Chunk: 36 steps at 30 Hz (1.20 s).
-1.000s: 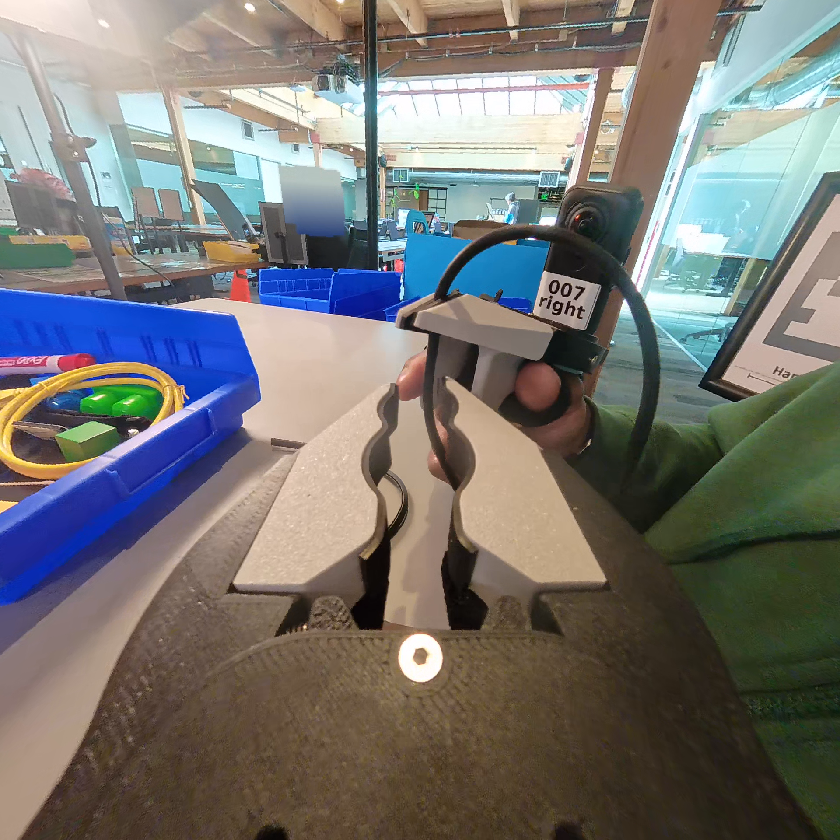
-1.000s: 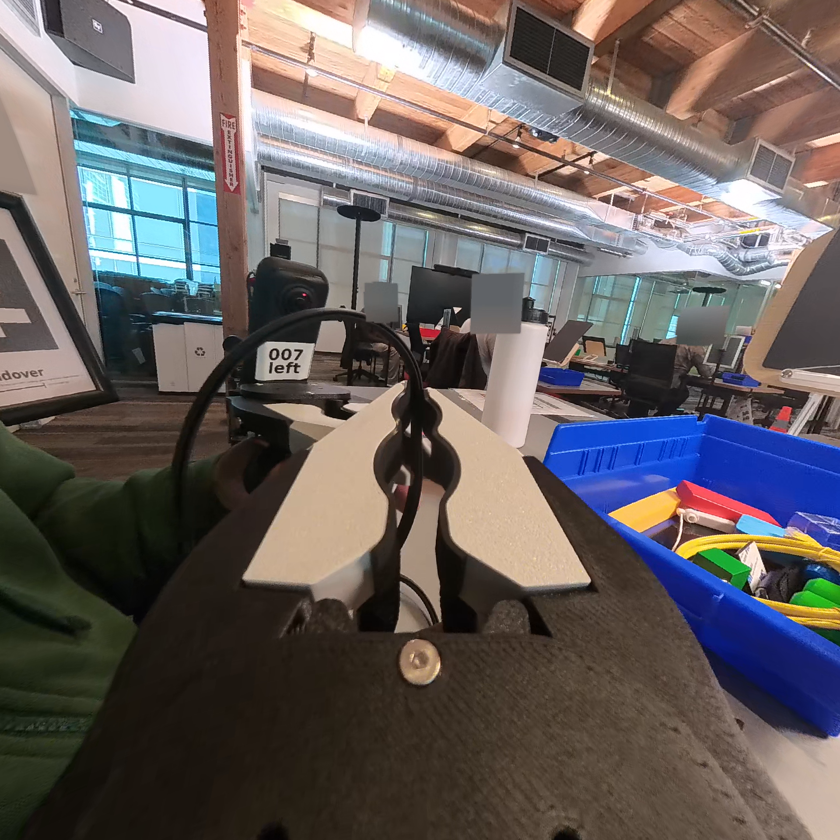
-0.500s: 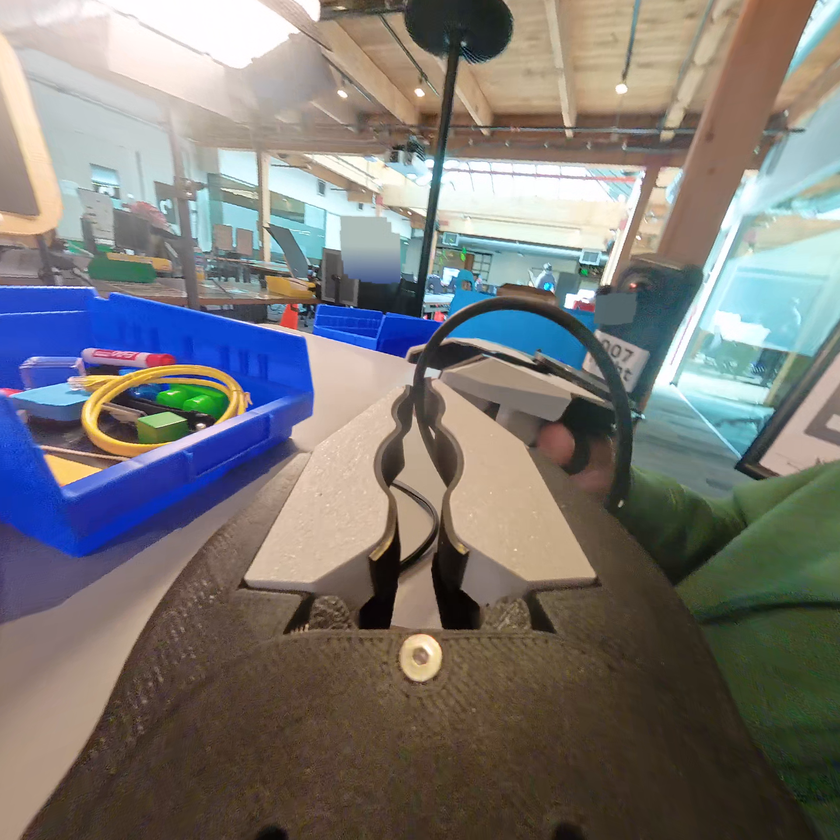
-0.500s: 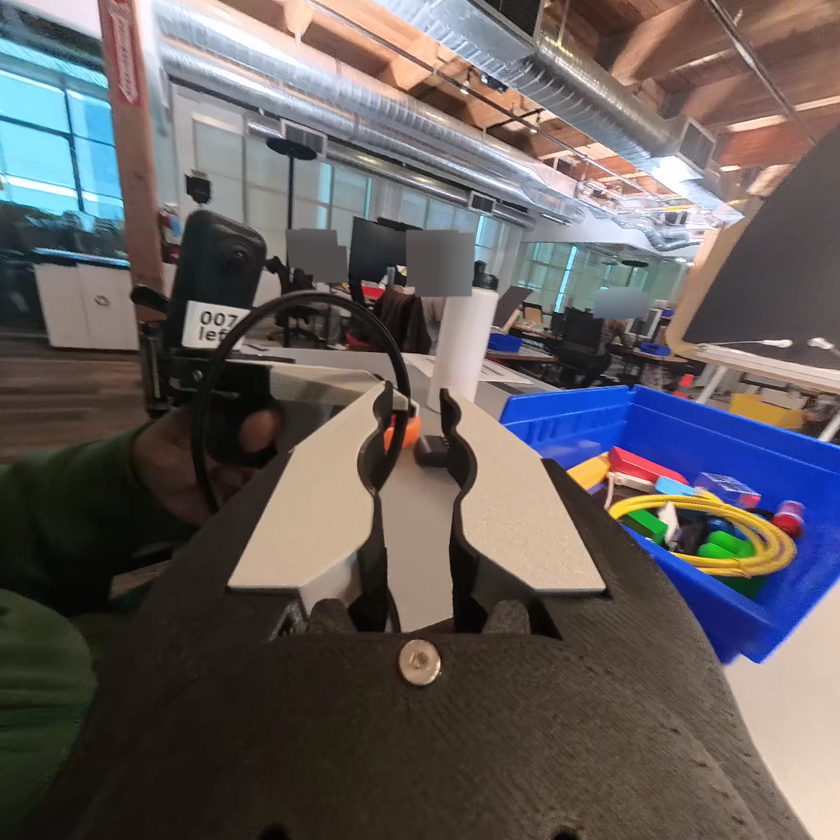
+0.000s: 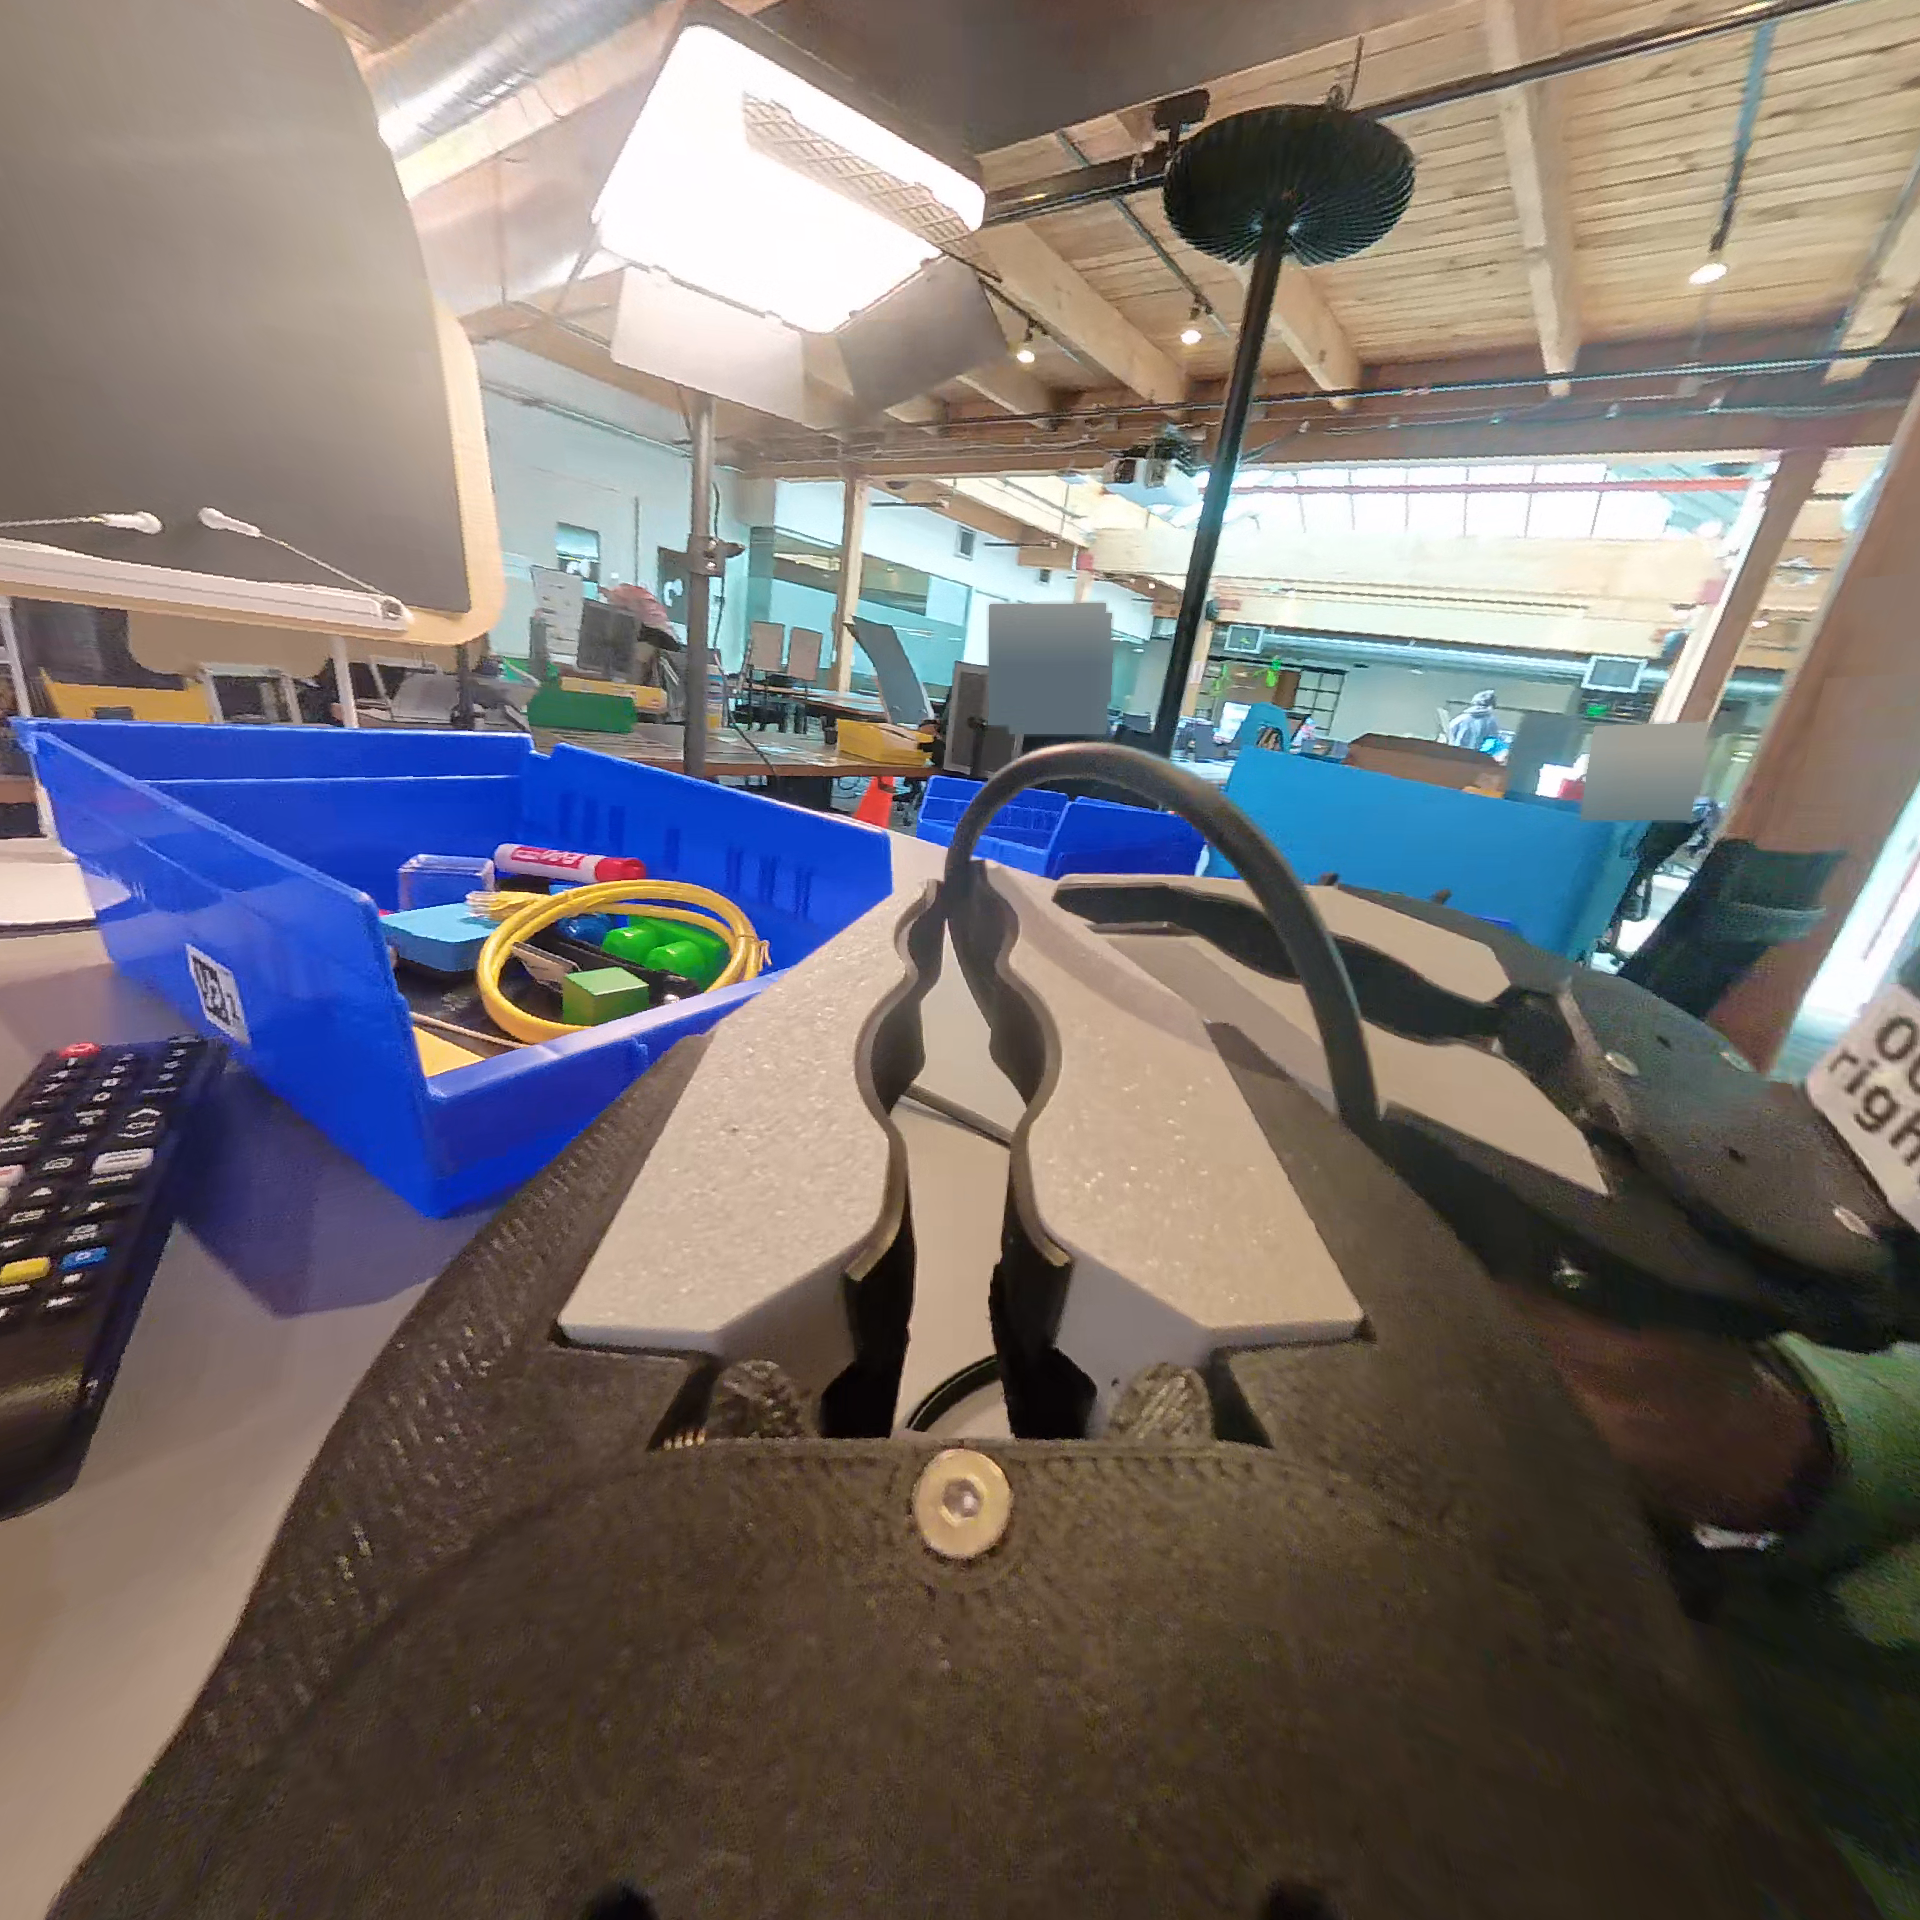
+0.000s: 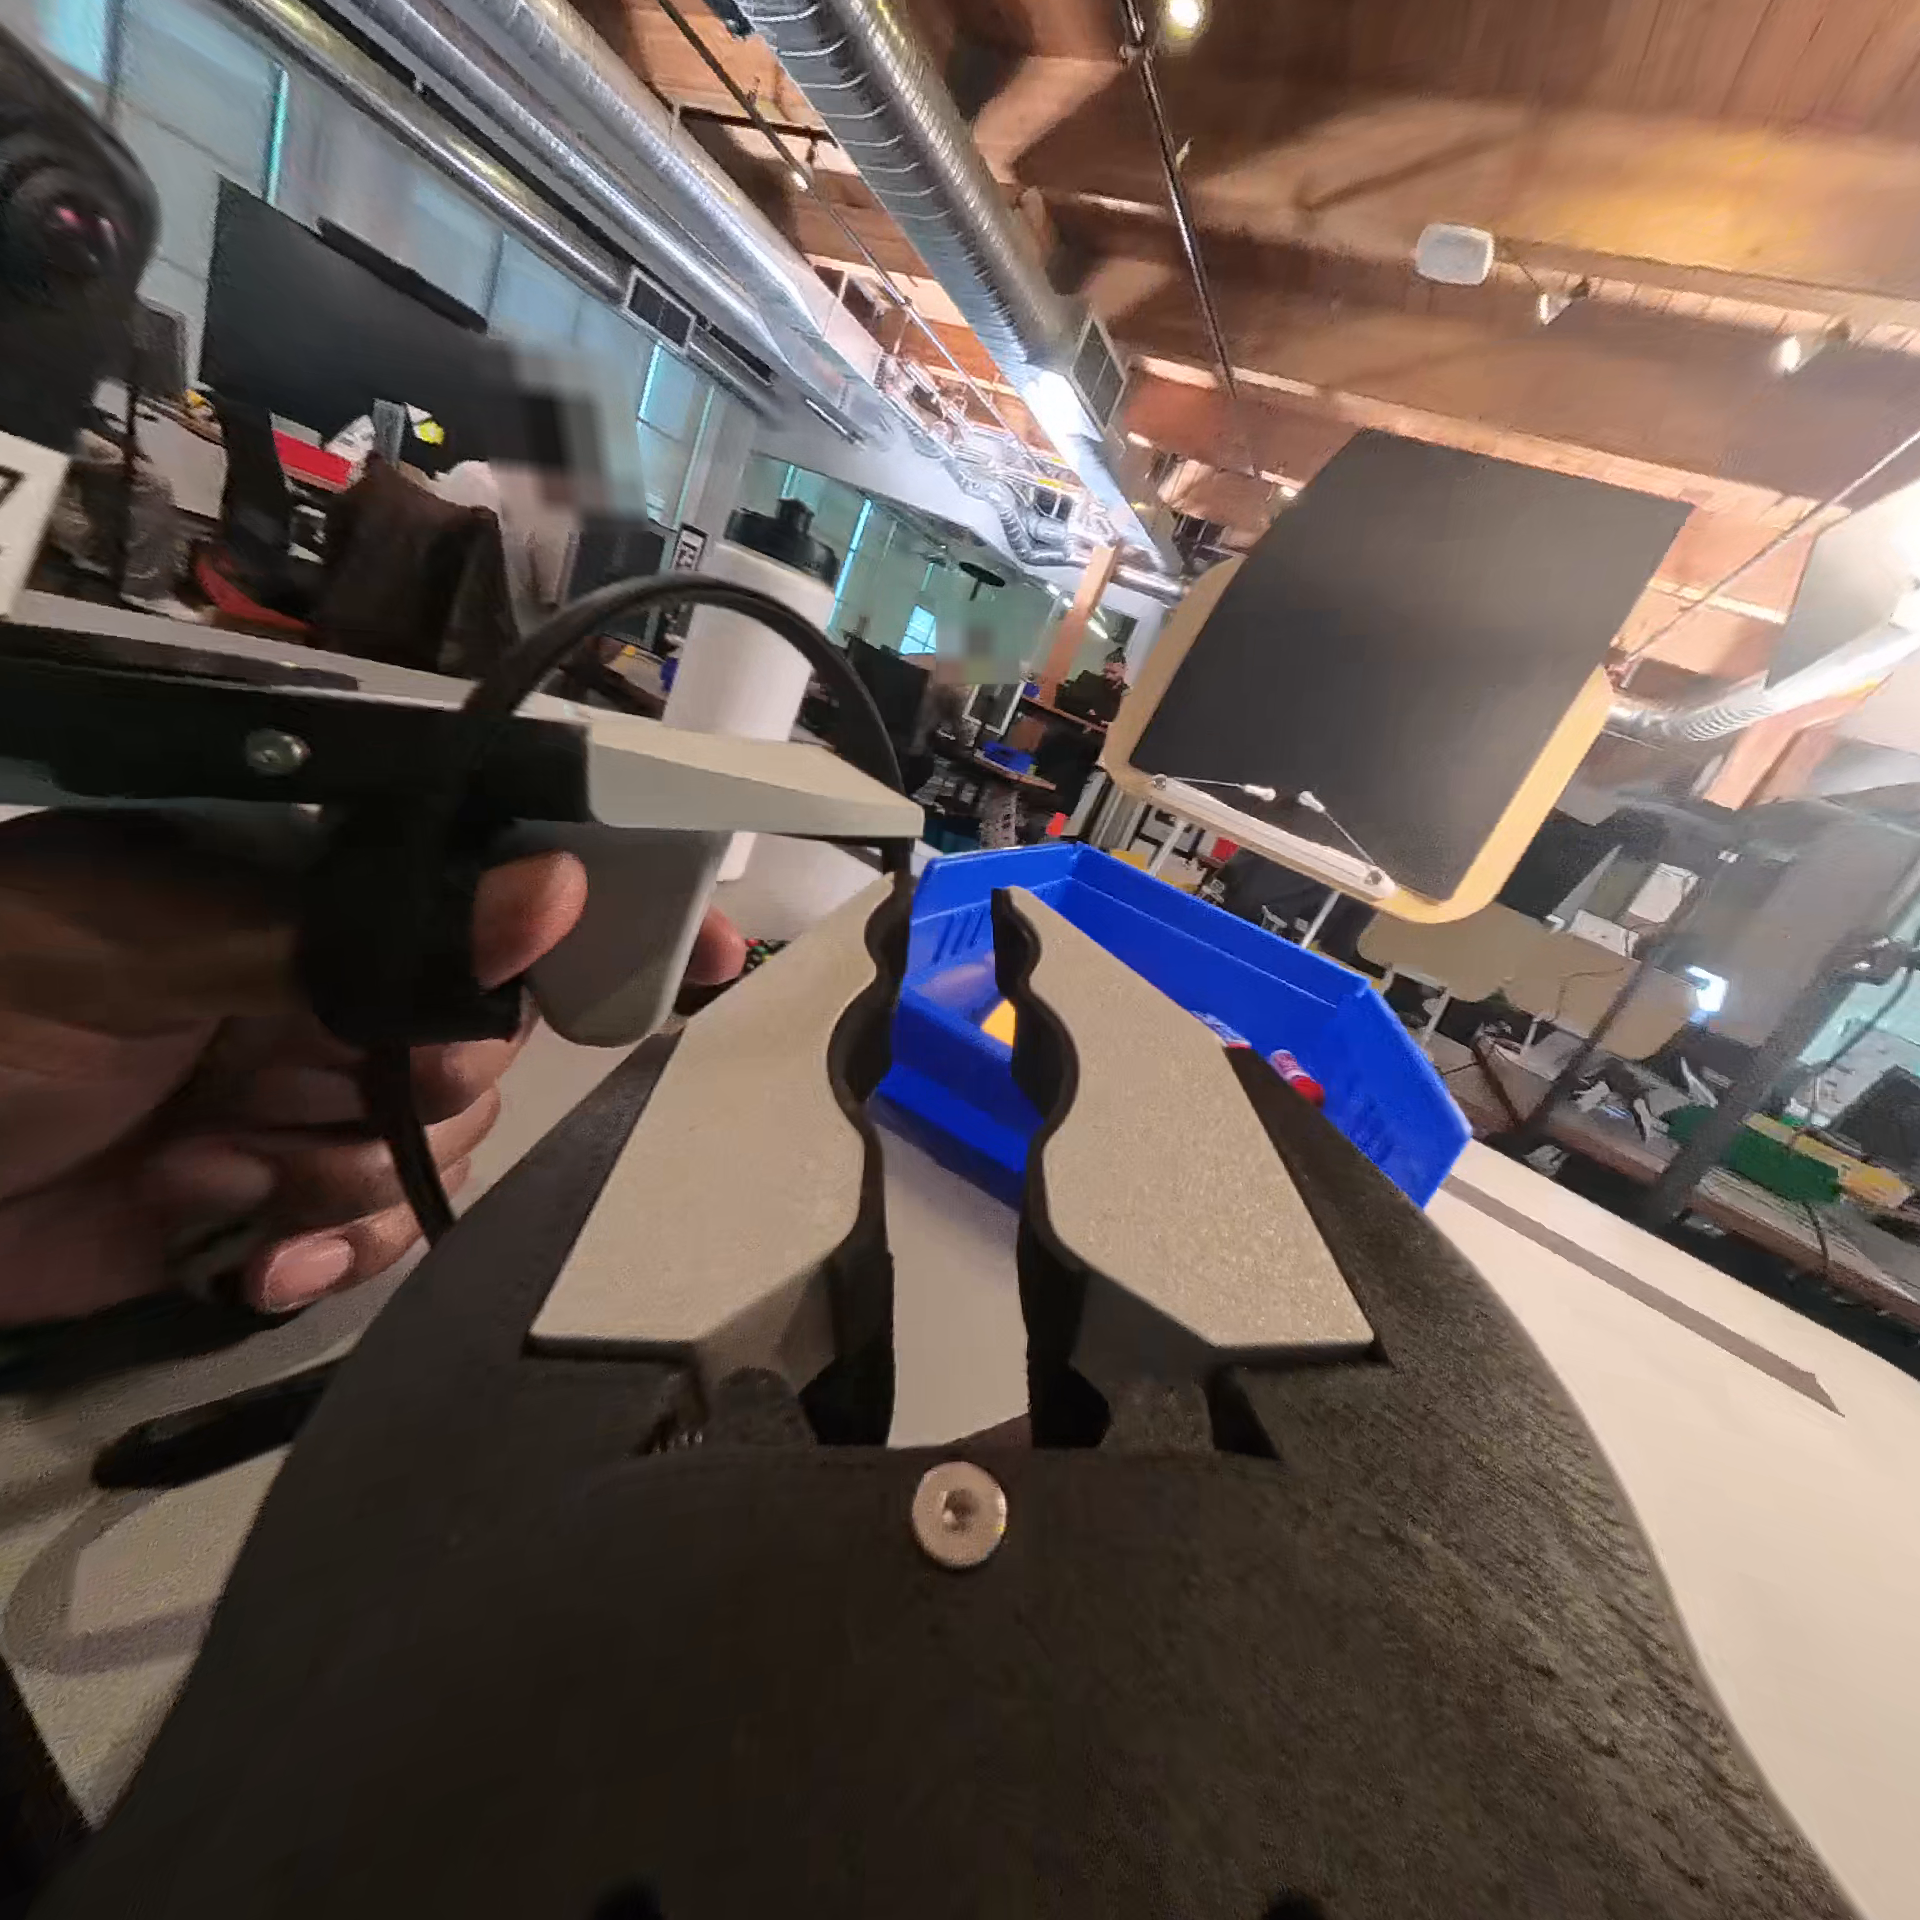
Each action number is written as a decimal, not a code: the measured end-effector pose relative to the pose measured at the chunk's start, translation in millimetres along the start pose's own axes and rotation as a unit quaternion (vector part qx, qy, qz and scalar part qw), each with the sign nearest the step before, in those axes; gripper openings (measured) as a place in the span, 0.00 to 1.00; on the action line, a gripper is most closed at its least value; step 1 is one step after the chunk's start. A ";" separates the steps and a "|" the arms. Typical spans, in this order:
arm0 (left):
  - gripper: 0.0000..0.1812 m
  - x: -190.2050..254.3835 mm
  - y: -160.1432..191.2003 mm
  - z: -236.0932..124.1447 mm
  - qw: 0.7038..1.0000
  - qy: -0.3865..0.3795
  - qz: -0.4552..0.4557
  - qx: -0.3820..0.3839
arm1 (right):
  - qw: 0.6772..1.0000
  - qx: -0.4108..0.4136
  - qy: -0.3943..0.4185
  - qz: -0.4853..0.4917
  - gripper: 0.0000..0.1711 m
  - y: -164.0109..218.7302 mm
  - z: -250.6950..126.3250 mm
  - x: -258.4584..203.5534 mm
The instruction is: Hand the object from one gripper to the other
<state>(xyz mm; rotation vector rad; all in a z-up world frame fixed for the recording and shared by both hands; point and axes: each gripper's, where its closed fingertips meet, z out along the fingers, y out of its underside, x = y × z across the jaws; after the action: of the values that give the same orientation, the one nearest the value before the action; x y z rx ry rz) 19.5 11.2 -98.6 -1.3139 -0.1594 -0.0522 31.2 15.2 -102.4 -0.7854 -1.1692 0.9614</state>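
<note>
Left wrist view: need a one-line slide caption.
Left gripper pinches a black cable loop at its tips, right gripper alongside, blue bin of parts behind.

Black cable point(image 5: 1278, 894), blue bin point(image 5: 301, 914)

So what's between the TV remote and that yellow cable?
The side wall of the blue bin. The remote lies outside it on the table, and the yellow cable lies coiled inside. The left wrist view shows this.

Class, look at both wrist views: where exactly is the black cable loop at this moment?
The black cable loop is pinched at the tips of the left gripper, arching right over the right gripper, which is open; the blue bin sits left.
</note>
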 end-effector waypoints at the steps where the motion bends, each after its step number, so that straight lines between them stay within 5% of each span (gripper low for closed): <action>1: 0.02 0.7 -0.3 0.8 1.000 -0.001 -0.002 0.003 | 1.000 -0.010 -0.007 0.005 0.09 3.5 2.0 -1.2; 36: 0.12 18.1 -5.0 -6.1 0.999 0.036 0.008 0.027 | 0.998 0.005 -0.026 0.051 0.03 0.4 -0.8 4.1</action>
<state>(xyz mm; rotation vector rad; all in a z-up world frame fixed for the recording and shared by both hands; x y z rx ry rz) 37.3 5.0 -92.7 -1.2567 -0.0883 -0.0810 32.4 19.1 -101.3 -0.8222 -1.1765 1.0764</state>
